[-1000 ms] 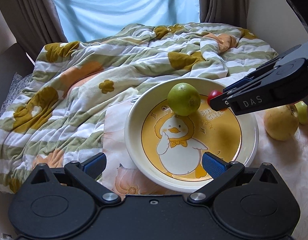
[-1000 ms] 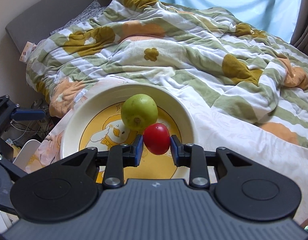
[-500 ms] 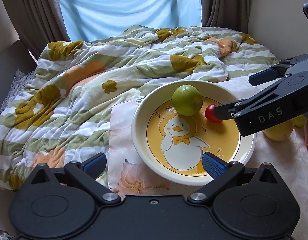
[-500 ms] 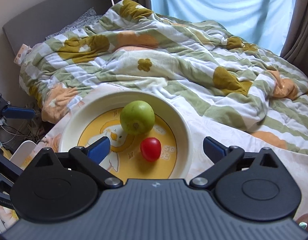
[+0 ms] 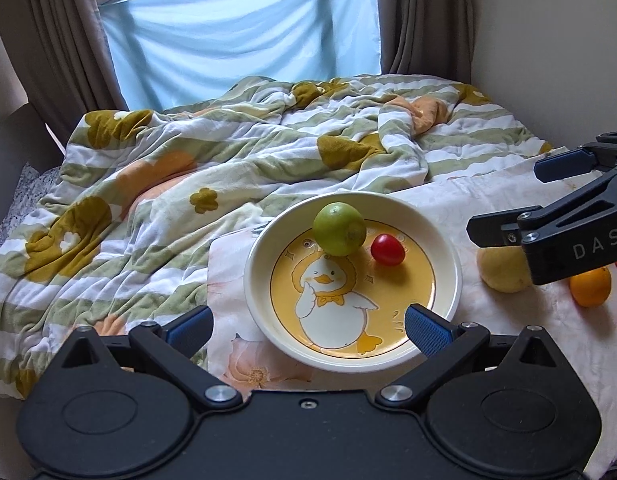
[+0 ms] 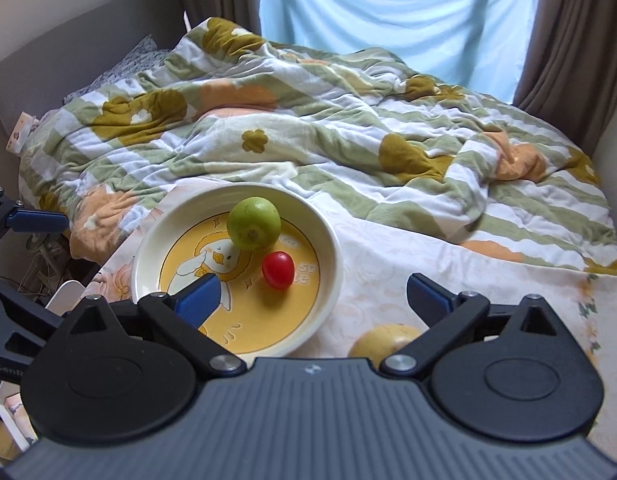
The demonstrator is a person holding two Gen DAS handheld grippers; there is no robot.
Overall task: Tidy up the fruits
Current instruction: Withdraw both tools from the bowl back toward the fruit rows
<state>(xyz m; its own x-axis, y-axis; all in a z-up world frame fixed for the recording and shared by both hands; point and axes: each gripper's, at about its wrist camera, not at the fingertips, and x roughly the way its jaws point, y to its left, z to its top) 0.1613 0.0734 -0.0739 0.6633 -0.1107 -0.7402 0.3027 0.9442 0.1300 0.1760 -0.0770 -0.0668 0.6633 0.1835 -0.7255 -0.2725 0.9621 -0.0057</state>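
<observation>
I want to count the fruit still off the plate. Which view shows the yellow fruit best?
The left wrist view: the yellow fruit lies on the cloth right of the plate, partly behind the right gripper. The right wrist view shows only its top.

Left gripper fills the near edge of its own view: a matte black body, two round housings with shallow circular recesses, and black linkage arms pinned with silver screws. Its fingers wear blue ribbed pads. There is one small screw dead centre on the body. Right gripper shows a grey ribbed top plate with a small white logo, black round housings, triangular cut-outs, silver pivot screws and blue pads. Seen side-on from the left camera, its black flank carries white letters "DAS".
</observation>
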